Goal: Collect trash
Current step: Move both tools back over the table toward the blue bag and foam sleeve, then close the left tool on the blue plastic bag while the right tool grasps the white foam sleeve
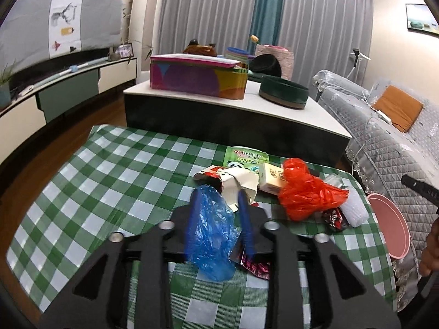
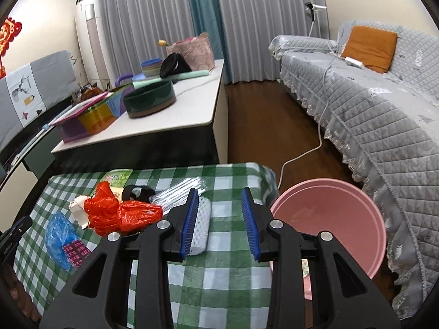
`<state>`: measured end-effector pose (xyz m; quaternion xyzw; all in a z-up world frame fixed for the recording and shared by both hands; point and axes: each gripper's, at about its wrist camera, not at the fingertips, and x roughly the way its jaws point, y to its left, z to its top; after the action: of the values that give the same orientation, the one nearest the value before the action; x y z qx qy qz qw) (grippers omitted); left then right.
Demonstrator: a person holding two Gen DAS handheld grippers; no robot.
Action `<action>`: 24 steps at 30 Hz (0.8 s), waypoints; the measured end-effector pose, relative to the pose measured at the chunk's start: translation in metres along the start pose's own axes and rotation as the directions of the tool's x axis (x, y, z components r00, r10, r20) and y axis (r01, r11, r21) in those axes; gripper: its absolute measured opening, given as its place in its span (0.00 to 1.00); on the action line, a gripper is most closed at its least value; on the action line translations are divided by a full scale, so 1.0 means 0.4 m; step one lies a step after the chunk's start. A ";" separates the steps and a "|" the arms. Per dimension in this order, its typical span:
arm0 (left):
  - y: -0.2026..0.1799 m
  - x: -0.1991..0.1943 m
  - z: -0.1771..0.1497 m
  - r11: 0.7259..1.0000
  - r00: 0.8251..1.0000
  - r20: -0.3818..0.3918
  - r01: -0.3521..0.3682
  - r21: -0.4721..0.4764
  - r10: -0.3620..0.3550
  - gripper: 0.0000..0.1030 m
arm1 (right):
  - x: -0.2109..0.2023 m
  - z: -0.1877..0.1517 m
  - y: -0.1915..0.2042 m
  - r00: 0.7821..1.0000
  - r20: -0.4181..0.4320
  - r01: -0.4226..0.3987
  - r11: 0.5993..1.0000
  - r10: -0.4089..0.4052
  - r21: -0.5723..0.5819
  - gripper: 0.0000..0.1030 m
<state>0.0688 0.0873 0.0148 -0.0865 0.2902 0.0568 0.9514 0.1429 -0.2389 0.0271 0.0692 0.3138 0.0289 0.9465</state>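
A crumpled blue plastic bag lies on the green-checked counter between the left gripper's blue fingers, which stand spread on either side of it, though whether they press it I cannot tell. Just beyond are a torn white carton, a red plastic bag and a green panda packet. The right gripper is released with nothing between its fingers, over the counter's edge near a white mesh sleeve, beside the pink basin.
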 end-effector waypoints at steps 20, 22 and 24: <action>0.002 0.130 -0.036 0.997 0.990 -0.119 -0.073 -0.010 0.071 0.46 | 0.196 -0.077 0.072 0.974 -0.225 -0.020 1.000 0.014 -0.024 0.39; 0.000 0.134 -0.038 0.997 0.990 -0.126 -0.072 -0.011 0.070 0.46 | 0.205 -0.083 0.068 0.971 -0.239 -0.018 1.000 0.014 -0.016 0.39; -0.004 0.137 -0.040 0.997 0.989 -0.129 -0.073 -0.003 0.072 0.45 | 0.212 -0.087 0.065 0.968 -0.250 -0.017 1.000 0.013 -0.011 0.39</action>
<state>0.1057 0.0857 -0.0289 -0.0832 0.3536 0.0866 0.9276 0.1897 -0.2008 -0.0464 0.0612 0.4299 0.0466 0.8996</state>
